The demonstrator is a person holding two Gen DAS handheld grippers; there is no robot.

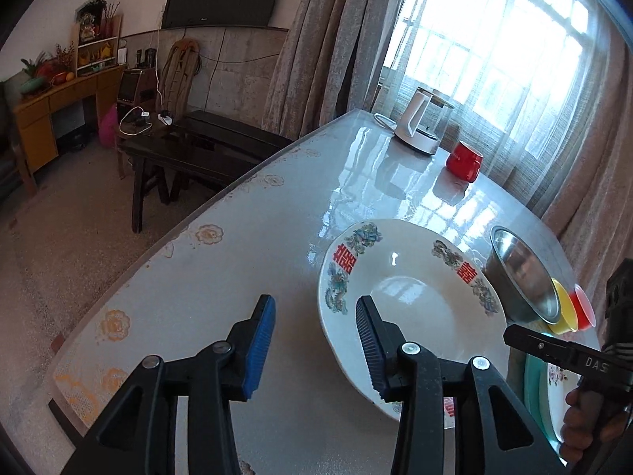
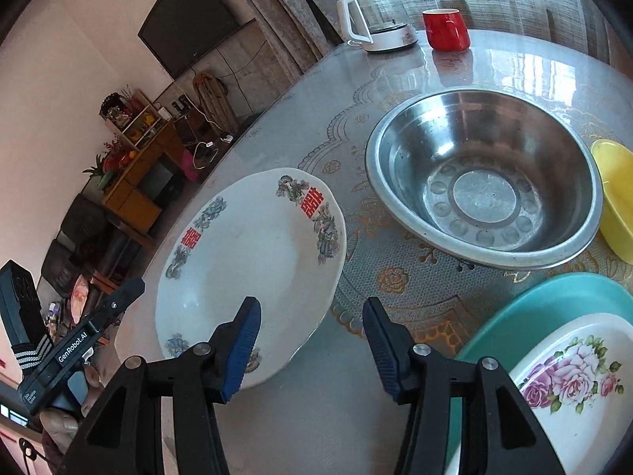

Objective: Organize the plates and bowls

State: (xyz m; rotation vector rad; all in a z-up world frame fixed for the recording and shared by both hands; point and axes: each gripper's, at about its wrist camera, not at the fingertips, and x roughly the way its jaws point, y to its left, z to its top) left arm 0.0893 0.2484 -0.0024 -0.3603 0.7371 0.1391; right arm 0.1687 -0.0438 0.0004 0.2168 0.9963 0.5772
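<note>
The left wrist view showed the floor and a dark bench (image 1: 205,146) in the upper left of the frame. The right wrist view showed more dishes. A steel bowl (image 2: 484,186) sat in the middle right, and it had nothing in it. A yellow bowl (image 2: 619,198) touched its right side. A flower plate (image 2: 573,376) lay on a teal plate (image 2: 554,304) in the lower right.

The big white plate (image 2: 253,261) lay on the desk (image 2: 316,415), left of the steel bowl. The right claw (image 2: 312,344) was partly open and held nothing; its left finger was over the plate's near rim. The left claw (image 1: 316,340) was partly open too, holding nothing, with its right finger over the plate's left edge
</note>
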